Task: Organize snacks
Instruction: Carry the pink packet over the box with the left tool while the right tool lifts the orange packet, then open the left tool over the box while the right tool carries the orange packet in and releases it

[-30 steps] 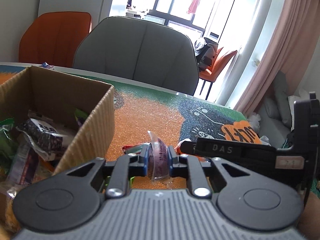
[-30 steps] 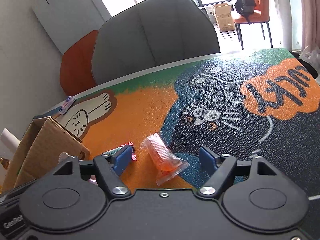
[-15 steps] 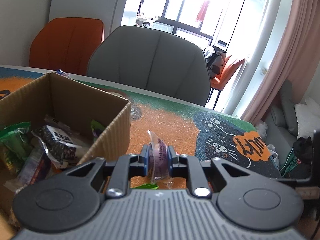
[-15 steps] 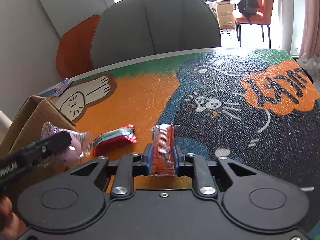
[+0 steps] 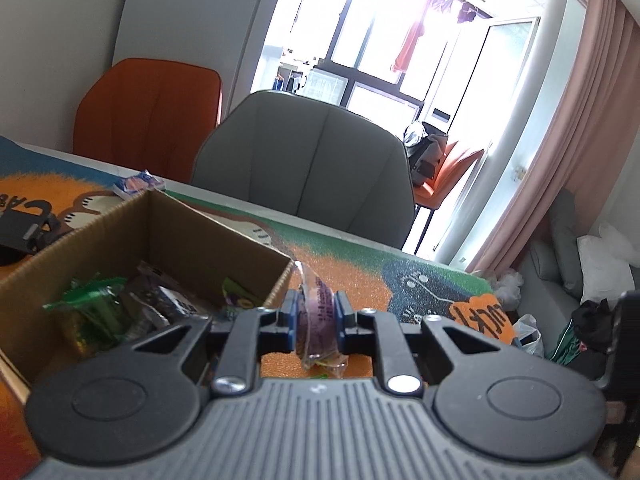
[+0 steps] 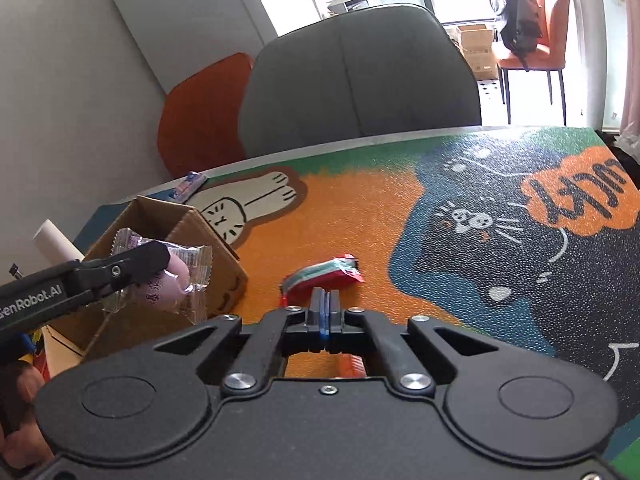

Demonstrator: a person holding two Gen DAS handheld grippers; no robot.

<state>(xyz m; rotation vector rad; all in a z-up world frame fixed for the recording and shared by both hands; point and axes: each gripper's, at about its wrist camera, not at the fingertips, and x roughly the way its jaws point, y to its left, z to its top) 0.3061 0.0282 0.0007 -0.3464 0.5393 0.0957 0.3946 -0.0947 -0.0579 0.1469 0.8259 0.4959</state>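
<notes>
The left gripper (image 5: 316, 316) pinches a light, crinkly purple snack packet (image 5: 318, 318) mid-body beside the cardboard box (image 5: 120, 236); the right gripper (image 6: 325, 314) is closed, seemingly on an orange wrapper barely visible beneath.

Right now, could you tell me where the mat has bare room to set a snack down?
Free: the orange stretch between the cardboard box and the cat drawing, beyond the red packet. Crowded: inside the snack-filled box.
</notes>
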